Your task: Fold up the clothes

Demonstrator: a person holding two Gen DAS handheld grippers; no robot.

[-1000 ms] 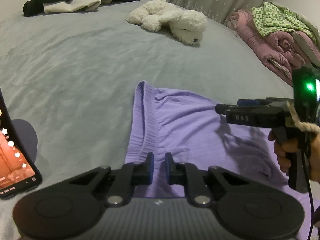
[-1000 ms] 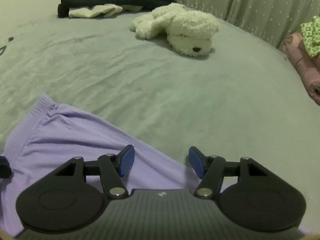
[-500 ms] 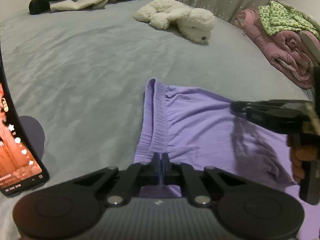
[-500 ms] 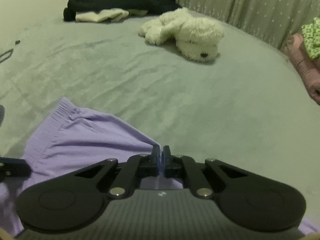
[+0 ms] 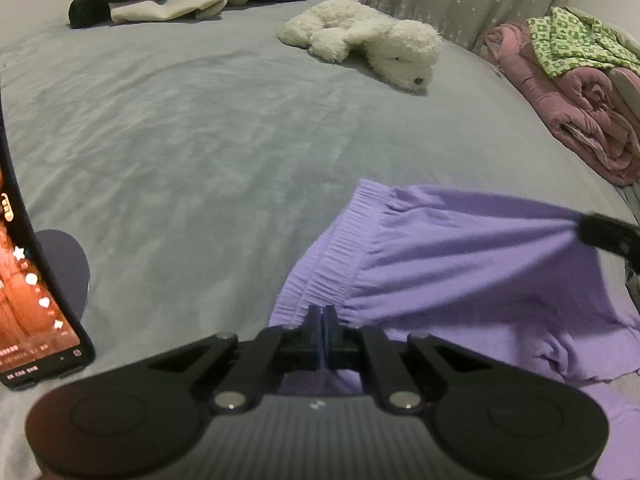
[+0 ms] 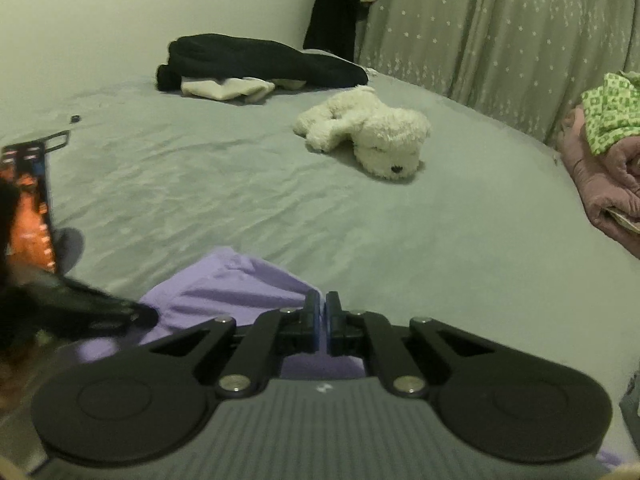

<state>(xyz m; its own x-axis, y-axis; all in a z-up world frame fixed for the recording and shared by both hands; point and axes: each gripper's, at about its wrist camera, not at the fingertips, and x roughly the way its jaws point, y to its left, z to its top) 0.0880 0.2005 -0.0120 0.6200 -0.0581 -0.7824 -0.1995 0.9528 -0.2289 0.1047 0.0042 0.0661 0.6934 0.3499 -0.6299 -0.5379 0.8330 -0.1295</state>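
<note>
We find the lilac cotton shorts with a gathered elastic waistband point(image 5: 460, 264) lying on the grey bed sheet point(image 5: 220, 152), partly raised off it. The left tongs point(image 5: 324, 316) are clamped on the waistband's near end, and the right tongs point(image 6: 322, 312) are pinched on another edge of the cloth, pulling it into taut folds. We note a white plush dog point(image 5: 360, 40) well beyond, and a lit phone point(image 5: 28, 300) at the left.
</note>
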